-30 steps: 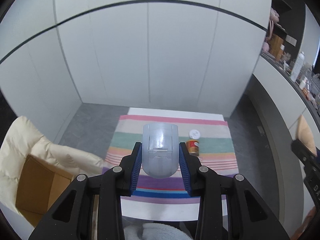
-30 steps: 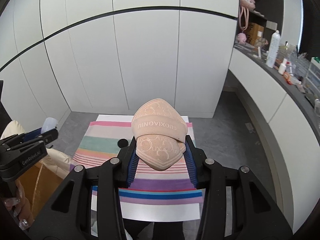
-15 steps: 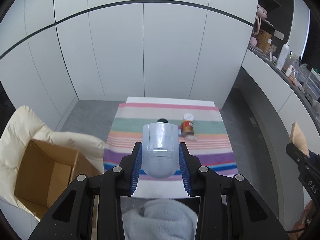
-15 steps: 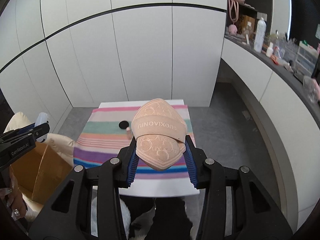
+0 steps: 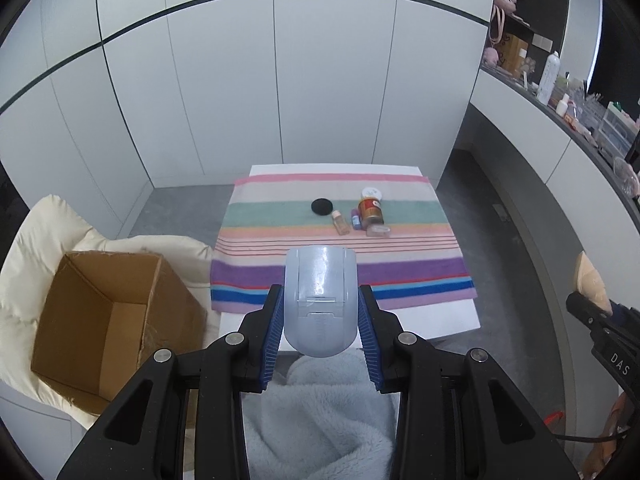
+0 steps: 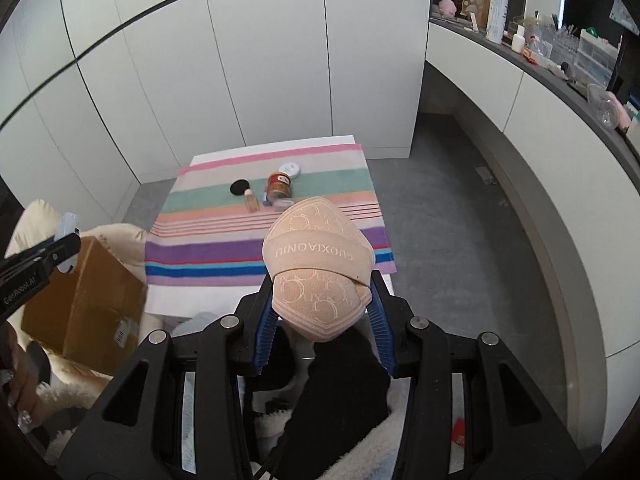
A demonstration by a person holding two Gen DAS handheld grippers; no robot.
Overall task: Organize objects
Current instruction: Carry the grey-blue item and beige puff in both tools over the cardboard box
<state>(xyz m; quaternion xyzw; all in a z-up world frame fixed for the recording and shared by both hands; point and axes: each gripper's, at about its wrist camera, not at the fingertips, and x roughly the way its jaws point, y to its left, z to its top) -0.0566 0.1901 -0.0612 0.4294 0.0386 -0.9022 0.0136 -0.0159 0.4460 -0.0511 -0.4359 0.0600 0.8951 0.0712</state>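
My left gripper (image 5: 320,316) is shut on a pale blue plastic box (image 5: 320,300), held above the near edge of the table. My right gripper (image 6: 322,312) is shut on a folded beige bundle printed GUOXIAONIU (image 6: 318,268), held near the table's front right. An open brown cardboard box (image 5: 104,312) sits on a cream cushion left of the table; it also shows in the right wrist view (image 6: 84,304). On the striped cloth (image 5: 340,268) lie a black disc (image 5: 322,205), a small peach bottle (image 5: 340,222), a brown jar (image 5: 370,212) and a white lid (image 5: 371,193).
The low white table (image 5: 440,320) stands against white cupboard doors. A cream cushion (image 5: 40,232) lies at the left. A long counter (image 5: 580,128) with bottles and clutter runs along the right. Grey fleece (image 5: 320,420) is below my left gripper.
Both grippers have pulled back and up from the table, keeping their loads. The cardboard box and more of the table's small items have come into view.
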